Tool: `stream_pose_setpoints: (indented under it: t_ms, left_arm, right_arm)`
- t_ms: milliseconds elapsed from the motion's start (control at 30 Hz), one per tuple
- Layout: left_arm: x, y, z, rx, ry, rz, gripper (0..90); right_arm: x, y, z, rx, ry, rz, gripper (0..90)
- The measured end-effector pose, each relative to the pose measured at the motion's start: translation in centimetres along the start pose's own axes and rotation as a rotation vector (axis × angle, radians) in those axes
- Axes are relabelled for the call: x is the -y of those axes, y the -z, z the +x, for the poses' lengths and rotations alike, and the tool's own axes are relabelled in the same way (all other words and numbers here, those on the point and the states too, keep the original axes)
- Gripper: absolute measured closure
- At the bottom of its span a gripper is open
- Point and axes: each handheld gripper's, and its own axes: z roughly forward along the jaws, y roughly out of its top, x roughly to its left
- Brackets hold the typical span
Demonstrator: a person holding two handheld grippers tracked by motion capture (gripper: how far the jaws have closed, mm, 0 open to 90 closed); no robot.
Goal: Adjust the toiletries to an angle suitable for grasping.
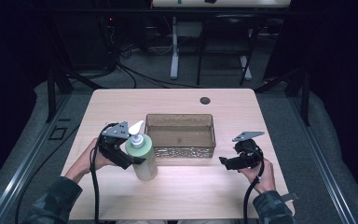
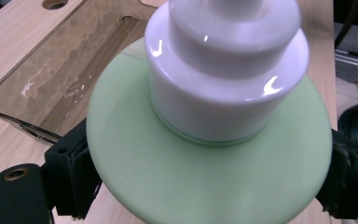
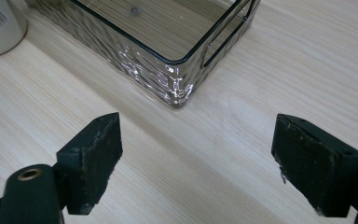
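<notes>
a: high view first. where's the bottle?

b: the green pump bottle [image 1: 142, 158] stands upright left of centre in the frame, its long axis vertical, white pump on top. the left gripper [image 1: 129, 161] comes at it from the left side and has it clamped around the body. the tray [image 1: 181, 149] sits just to the right of the bottle, very near, maybe touching; i can't tell.

a: and the other hand?

b: the right gripper [image 1: 223, 162] hovers at lower right, well apart from the bottle, its tips pointing left toward the tray's right front corner. so the left one is plainly the nearer.

a: left gripper view?

b: the bottle [image 2: 205, 177] spans the gap from jaw to jaw, both pads pressed against its green shoulder. the tray [image 2: 18, 114] lies at upper left, past the bottle.

a: right gripper view?

b: jaws spread wide with bare table [image 3: 205, 177] between them, holding nothing. the tray's corner [image 3: 177, 95] is above centre, and the bottle's base [image 3: 0, 28] peeks in at top left.

a: room to move?

b: i'd judge a lift is needed to clear the tray's wall; the table in front is free.
</notes>
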Motion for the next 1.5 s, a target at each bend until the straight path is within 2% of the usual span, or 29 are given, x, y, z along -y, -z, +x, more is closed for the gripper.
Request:
stream_pose_setpoints:
  t_ms: [100, 233, 267, 367, 433, 533, 667, 700, 767, 800, 867, 1000, 1200, 1300, 1400, 1500]
  left_arm:
    - [0.2, 0.2, 0.4, 0.01, -0.003, 0.002, 12.0]
    - [0.2, 0.2, -0.1, -0.024, 0.043, 0.004, 11.5]
    - [0.2, 0.2, -0.4, -0.057, 0.061, 0.004, 11.3]
    - [0.4, 0.3, -0.9, -0.119, 0.107, -0.01, 5.7]
    - [0.6, 0.4, -1.5, -0.174, 0.158, -0.025, 1.8]
    - [0.4, 0.6, -2.5, -0.252, 0.204, -0.041, 2.0]
    - [0.0, 0.5, -3.5, -0.312, 0.274, -0.062, 2.9]
    - [-0.2, 0.2, -3.8, -0.348, 0.292, -0.056, 3.8]
    - [-0.3, -0.1, -4.2, -0.372, 0.301, -0.05, 6.1]
    - [-0.4, -0.2, -4.4, -0.385, 0.301, -0.056, 10.8]
    - [-0.6, -0.5, -4.7, -0.411, 0.29, -0.04, 10.9]
    - [-0.6, -0.4, -4.6, -0.396, 0.28, -0.038, 11.5]
    - [-0.3, -0.1, -3.6, -0.282, 0.195, -0.039, 11.8]
    - [-0.3, 0.1, -3.3, -0.252, 0.174, -0.028, 11.6]
    - [-0.3, 0.4, -3.3, -0.246, 0.177, -0.02, 10.9]
    - [-0.6, 1.3, -3.4, -0.26, 0.205, -0.017, 2.9]
  right_arm:
    - [0.0, -0.1, 0.0, 0.003, -0.004, 0.008, 15.6]
    - [0.0, -0.2, -0.1, 0.001, -0.01, 0.017, 15.5]
    - [0.1, -0.2, -0.1, 0.001, -0.009, 0.018, 15.5]
    - [0.1, -0.2, -0.2, -0.001, -0.01, 0.021, 15.2]
    - [0.1, -0.2, -0.2, 0.0, -0.009, 0.019, 15.1]
    - [0.1, -0.3, -0.2, -0.002, -0.01, 0.024, 15.0]
    - [0.1, -0.4, -0.2, 0.001, -0.013, 0.029, 15.0]
    - [0.1, -0.4, -0.3, 0.001, -0.009, 0.029, 15.0]
    - [0.1, -0.4, -0.3, 0.0, -0.013, 0.03, 14.9]
    - [0.2, -0.5, -0.4, 0.0, -0.017, 0.033, 14.8]
    - [0.2, -0.5, -0.4, 0.0, -0.018, 0.034, 14.7]
    - [0.3, -0.6, -0.6, 0.006, -0.023, 0.043, 14.5]
    - [0.3, -0.7, -0.7, 0.012, -0.024, 0.056, 14.4]
    - [0.4, -0.8, -0.8, 0.013, -0.026, 0.061, 14.5]
    - [0.4, -0.8, -0.9, 0.013, -0.029, 0.067, 14.4]
    - [0.4, -0.8, -1.0, 0.017, -0.026, 0.071, 14.4]
